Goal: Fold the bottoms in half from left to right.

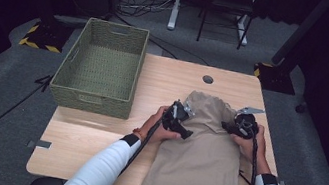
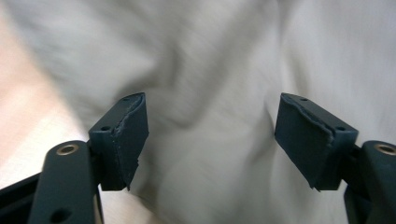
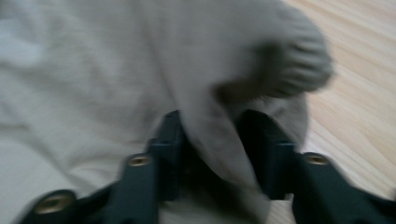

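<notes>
A beige garment [image 1: 200, 154] lies folded on the right half of the wooden table [image 1: 92, 146], its far end bunched up. My left gripper [image 1: 179, 119] hovers at the garment's left edge; in the left gripper view it [image 2: 210, 140] stands open, jaws wide apart over creased cloth [image 2: 210, 60]. My right gripper [image 1: 243, 125] sits at the garment's right edge. In the right gripper view it [image 3: 210, 140] is shut on a pinched fold of the beige cloth [image 3: 205, 116], with a ribbed cuff [image 3: 289, 70] just beyond.
A green woven basket [image 1: 101, 64], empty, stands on the table's far left corner. A round cable hole [image 1: 208, 79] lies in the tabletop beyond the garment. Bare wood stretches along the front left. Dark floor and furniture legs lie past the table.
</notes>
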A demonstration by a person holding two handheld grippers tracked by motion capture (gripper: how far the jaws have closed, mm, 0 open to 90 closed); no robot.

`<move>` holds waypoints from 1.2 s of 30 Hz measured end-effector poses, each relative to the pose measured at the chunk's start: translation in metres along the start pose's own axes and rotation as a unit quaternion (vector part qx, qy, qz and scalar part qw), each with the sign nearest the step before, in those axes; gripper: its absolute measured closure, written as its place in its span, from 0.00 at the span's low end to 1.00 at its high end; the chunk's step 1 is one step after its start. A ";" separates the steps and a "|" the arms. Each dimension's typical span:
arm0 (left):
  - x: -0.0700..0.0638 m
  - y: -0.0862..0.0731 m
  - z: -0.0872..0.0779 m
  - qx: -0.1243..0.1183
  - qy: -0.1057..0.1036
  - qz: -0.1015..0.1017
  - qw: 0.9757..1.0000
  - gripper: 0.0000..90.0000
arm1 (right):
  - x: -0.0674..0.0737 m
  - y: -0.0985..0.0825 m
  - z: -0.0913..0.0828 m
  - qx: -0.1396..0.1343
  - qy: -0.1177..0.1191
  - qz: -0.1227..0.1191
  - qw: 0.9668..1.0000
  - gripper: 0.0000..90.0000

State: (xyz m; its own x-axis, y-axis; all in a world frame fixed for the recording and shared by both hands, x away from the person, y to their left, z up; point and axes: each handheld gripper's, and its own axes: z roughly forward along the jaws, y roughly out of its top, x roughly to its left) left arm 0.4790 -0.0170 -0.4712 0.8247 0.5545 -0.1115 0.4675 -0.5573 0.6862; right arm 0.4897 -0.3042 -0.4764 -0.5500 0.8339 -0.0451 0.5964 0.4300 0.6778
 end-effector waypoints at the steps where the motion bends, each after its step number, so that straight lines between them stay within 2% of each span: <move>1: 0.004 0.003 -0.003 -0.012 0.007 -0.009 1.000 0.28 | -0.002 0.001 -0.001 -0.003 -0.004 0.008 1.000 0.50; 2: 0.008 0.006 -0.004 -0.023 0.015 -0.016 0.999 0.26 | -0.003 0.001 -0.002 -0.009 -0.004 0.016 1.000 0.44; 3: 0.012 0.009 -0.005 -0.029 0.028 -0.019 0.999 0.25 | -0.005 0.002 -0.004 -0.019 0.006 0.030 0.999 0.41; 4: 0.016 0.012 -0.004 -0.025 0.046 -0.020 0.998 0.25 | -0.007 0.002 -0.007 -0.035 0.015 0.043 0.998 0.38; 6: 0.025 0.015 0.002 -0.020 0.069 -0.036 0.997 0.25 | -0.011 0.004 -0.014 -0.065 0.044 0.075 0.994 0.32; 8: 0.033 0.017 0.011 -0.011 0.084 -0.051 0.995 0.25 | -0.012 0.007 -0.017 -0.084 0.052 0.095 0.991 0.31; 9: 0.036 0.017 0.015 -0.003 0.089 -0.057 0.994 0.25 | -0.012 0.009 -0.016 -0.087 0.050 0.100 0.990 0.31; 11: 0.039 0.016 0.024 0.010 0.096 -0.062 0.993 0.25 | -0.009 0.012 -0.008 -0.071 0.041 0.096 0.992 0.30; 13: 0.041 0.015 0.031 0.016 0.094 -0.067 0.993 0.24 | -0.007 0.014 0.003 -0.050 0.023 0.089 0.995 0.30; 15: 0.043 0.015 0.036 0.025 0.098 -0.070 0.992 0.22 | -0.007 0.015 0.014 -0.035 0.014 0.091 0.995 0.29; 18: 0.045 0.015 0.039 0.025 0.101 -0.071 0.992 0.21 | -0.011 0.017 0.025 -0.014 0.004 0.099 0.995 0.27; 21: 0.045 0.018 0.041 0.036 0.108 -0.062 0.992 0.18 | -0.012 0.019 0.032 0.005 0.005 0.101 0.995 0.28; 24: 0.046 0.017 0.042 0.031 0.109 -0.059 0.992 0.18 | -0.010 0.020 0.034 0.013 0.014 0.087 0.996 0.36; 26: 0.046 0.018 0.042 0.029 0.103 -0.053 0.993 0.20 | -0.010 0.021 0.034 0.013 0.027 0.085 0.996 0.47; 28: 0.044 0.019 0.041 0.030 0.096 -0.043 0.994 0.27 | -0.010 0.021 0.033 0.014 0.031 0.083 0.996 0.58; 31: 0.040 0.022 0.040 0.032 0.082 -0.036 0.995 0.50 | -0.008 0.022 0.032 0.013 0.044 0.078 0.996 0.72; 33: 0.039 0.023 0.040 0.030 0.074 -0.035 0.996 0.65 | -0.008 0.022 0.031 0.010 0.047 0.075 0.996 0.78; 36: 0.039 0.025 0.040 0.032 0.077 -0.044 0.996 0.84 | -0.007 0.023 0.030 0.003 0.046 0.068 0.997 0.83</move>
State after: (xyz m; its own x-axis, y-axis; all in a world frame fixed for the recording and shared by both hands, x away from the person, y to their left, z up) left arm 0.5359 -0.0338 -0.4873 0.7235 0.6883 -0.0531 0.5586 -0.5385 0.6309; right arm 0.5248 -0.2903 -0.4827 -0.5153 0.8495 0.1135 0.6716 0.3180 0.6692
